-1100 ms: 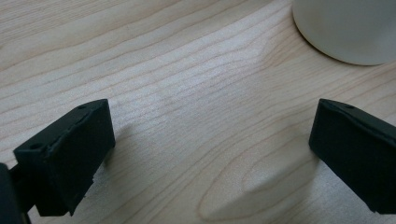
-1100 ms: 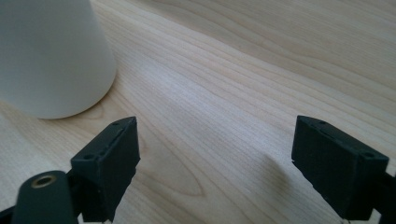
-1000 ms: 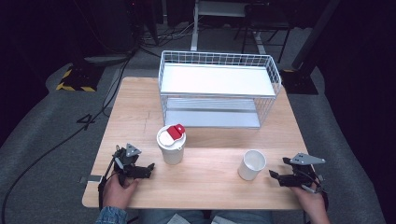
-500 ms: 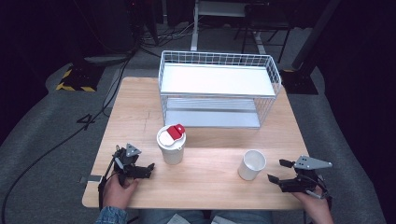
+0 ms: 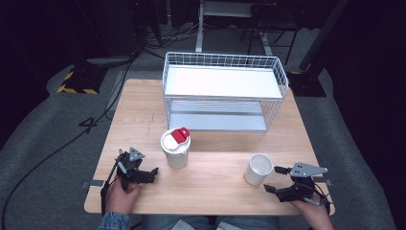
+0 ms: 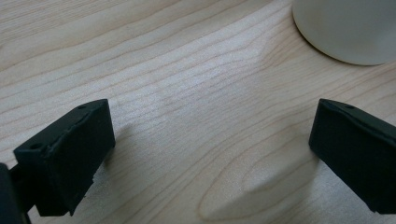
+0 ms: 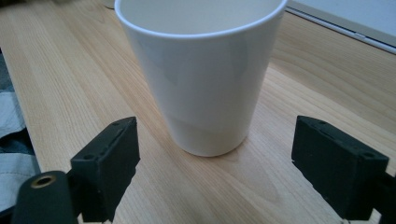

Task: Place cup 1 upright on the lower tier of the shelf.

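- White cup (image 5: 259, 168) upright on the tabletop (image 5: 215, 191), just ahead of the right tongs (image 5: 277, 179), not touching.
- Right tongs spread, cup beyond the tips (image 7: 205, 70).
- Left tongs (image 5: 152, 173) spread over bare wood, well left of cup.

Two black hand-held grippers and a denim cuff

Each hand-held gripper, the left (image 5: 152, 171) and the right (image 5: 275, 180), is matt black with blocky, square-ended jaws showing small screw holes; a grey three-cornered plate with dark dots sits on top, a thin black cable trails off, and the left wrist wears a blue denim sleeve (image 5: 114, 221).
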Available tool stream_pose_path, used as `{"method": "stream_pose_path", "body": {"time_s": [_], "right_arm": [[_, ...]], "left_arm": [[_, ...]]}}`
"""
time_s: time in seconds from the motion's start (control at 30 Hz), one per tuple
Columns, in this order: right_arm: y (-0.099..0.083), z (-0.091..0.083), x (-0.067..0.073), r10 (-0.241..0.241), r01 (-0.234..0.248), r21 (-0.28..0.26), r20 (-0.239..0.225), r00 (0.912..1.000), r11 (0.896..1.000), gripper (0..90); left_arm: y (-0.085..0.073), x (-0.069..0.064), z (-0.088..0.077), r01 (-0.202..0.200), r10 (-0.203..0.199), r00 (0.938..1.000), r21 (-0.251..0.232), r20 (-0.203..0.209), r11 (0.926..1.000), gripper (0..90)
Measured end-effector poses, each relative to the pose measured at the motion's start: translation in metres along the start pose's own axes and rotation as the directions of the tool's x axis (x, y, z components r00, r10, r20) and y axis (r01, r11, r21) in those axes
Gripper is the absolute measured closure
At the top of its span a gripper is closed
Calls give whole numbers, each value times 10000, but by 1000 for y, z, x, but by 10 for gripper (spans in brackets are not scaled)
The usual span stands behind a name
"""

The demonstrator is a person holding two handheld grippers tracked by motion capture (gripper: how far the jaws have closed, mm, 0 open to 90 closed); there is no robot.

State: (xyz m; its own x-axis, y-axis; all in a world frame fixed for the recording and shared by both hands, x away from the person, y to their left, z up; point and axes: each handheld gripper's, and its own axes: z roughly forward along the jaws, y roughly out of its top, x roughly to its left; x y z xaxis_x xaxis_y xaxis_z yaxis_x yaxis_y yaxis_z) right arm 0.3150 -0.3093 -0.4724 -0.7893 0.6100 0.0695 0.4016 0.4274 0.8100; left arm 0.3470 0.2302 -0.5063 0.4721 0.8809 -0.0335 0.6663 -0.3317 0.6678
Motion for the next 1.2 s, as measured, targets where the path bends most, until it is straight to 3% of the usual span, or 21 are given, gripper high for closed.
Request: {"method": "stream_pose_path", "body": {"time_s": [0.27, 0.73, 1.2], "right_arm": [[-1, 19, 0, 44, -44, 99, -2, 10000, 9999, 157], [3, 36, 3, -83, 84, 140, -85, 9999, 9999, 158], [7, 52, 7, -493, 486, 436, 144, 9987, 9979, 176]], "left_arm": [[0, 0, 0, -4, 4, 10000, 2, -2, 10000, 7], [0, 0, 0, -5, 5, 10000, -1, -3, 10000, 7], [0, 0, 0, -3, 3, 10000, 0, -2, 10000, 7]]}}
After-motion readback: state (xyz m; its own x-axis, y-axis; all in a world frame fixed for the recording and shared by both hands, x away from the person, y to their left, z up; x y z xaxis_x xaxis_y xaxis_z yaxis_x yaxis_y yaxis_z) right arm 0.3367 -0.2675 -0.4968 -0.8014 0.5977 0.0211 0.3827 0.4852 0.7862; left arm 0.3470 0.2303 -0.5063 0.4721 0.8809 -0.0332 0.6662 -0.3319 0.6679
